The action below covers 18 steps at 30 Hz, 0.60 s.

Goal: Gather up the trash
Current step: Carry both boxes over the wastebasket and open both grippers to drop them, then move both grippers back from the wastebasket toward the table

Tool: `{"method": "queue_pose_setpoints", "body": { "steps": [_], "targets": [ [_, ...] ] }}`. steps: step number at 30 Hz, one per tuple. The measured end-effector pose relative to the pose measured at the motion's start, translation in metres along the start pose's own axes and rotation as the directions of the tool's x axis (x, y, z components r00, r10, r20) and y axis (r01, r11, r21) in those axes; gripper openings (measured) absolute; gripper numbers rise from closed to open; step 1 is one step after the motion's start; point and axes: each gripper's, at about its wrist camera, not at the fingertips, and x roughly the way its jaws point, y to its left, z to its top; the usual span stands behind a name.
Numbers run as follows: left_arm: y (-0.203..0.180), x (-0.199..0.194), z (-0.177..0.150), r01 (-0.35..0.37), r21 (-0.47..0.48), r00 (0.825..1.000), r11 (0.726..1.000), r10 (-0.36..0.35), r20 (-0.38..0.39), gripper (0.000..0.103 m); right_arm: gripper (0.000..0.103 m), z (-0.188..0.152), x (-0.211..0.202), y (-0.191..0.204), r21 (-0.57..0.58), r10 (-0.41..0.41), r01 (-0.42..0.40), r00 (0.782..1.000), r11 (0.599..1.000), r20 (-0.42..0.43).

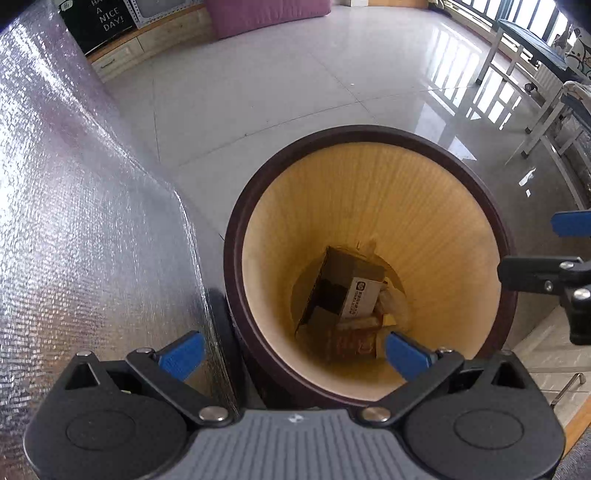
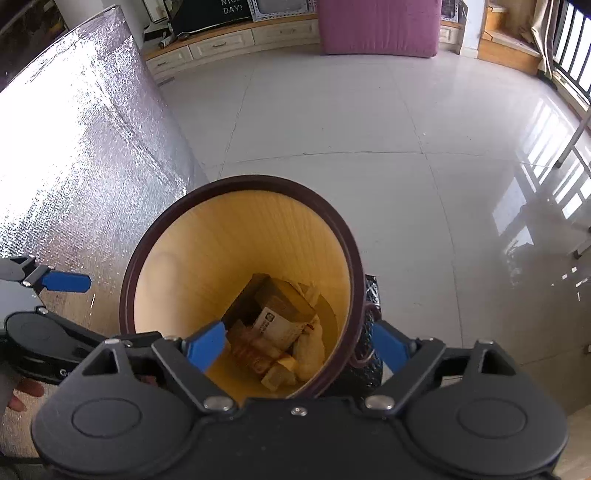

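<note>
The silver foil-covered table (image 1: 74, 221) rises on my left, the round bin (image 1: 369, 147) standing on the floor just beside it. A cardboard box (image 1: 343, 284) and crumpled wrappers (image 2: 258, 354) lie at its bottom. My left tongs (image 1: 293, 356) and right tongs (image 2: 295, 347) both hang above, spread apart, holding nothing.

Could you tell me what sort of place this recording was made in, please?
Most likely a home living room: glossy floor tiles, a low cabinet with drawers along the wall, a pink cushion, and a bin holding trash.
</note>
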Motion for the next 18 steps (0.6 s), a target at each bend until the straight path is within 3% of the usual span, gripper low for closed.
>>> {"method": "queue_pose_setpoints", "body": {
  "steps": [9, 18],
  "targets": [
    [0.005, -0.006, -0.008, 0.006, -0.031, 1.000, 0.999, -0.006, 0.001, 0.103, 0.103, -0.006, -0.012, -0.001, -0.029, 0.007, -0.007, 1.000, 1.000, 0.005],
    [0.009, -0.024, -0.014, 0.007, -0.078, 0.999, 0.997, -0.005, 0.037, 0.103, 0.103, -0.011, -0.032, -0.005, -0.024, -0.009, 0.010, 1.000, 1.000, 0.019]
  ]
}}
